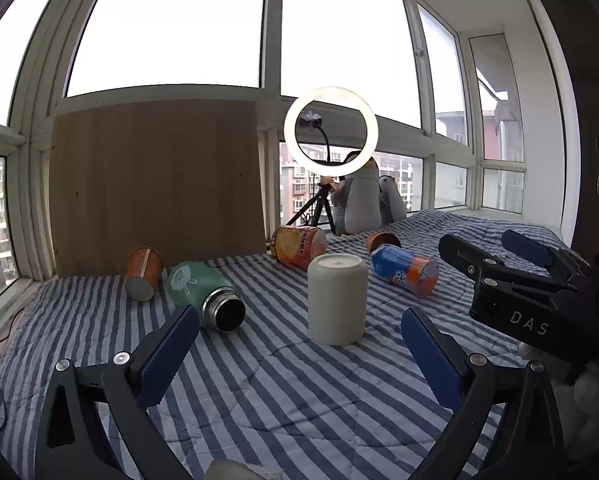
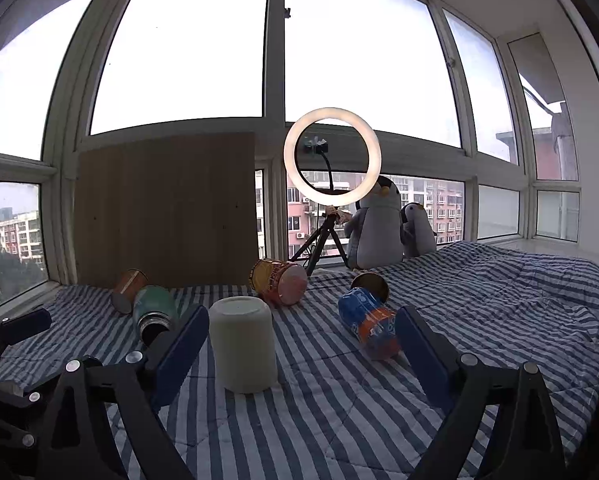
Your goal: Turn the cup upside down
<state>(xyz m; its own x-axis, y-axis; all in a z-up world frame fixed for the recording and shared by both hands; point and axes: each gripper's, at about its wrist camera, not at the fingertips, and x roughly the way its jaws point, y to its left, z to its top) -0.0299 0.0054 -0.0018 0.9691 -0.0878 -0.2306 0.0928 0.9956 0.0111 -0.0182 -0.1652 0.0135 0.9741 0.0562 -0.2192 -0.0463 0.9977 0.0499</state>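
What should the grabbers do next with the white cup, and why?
Probably nothing more than backing away. The white cup already stands closed end up on the striped blanket, so it looks flipped. The left gripper and right gripper are both open and touch nothing.

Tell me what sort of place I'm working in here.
Probably a home bay-window nook in a high apartment: a striped quilt covers the platform, plush penguins sit by the glass, and apartment blocks show outside. A ring light suggests staged recording.
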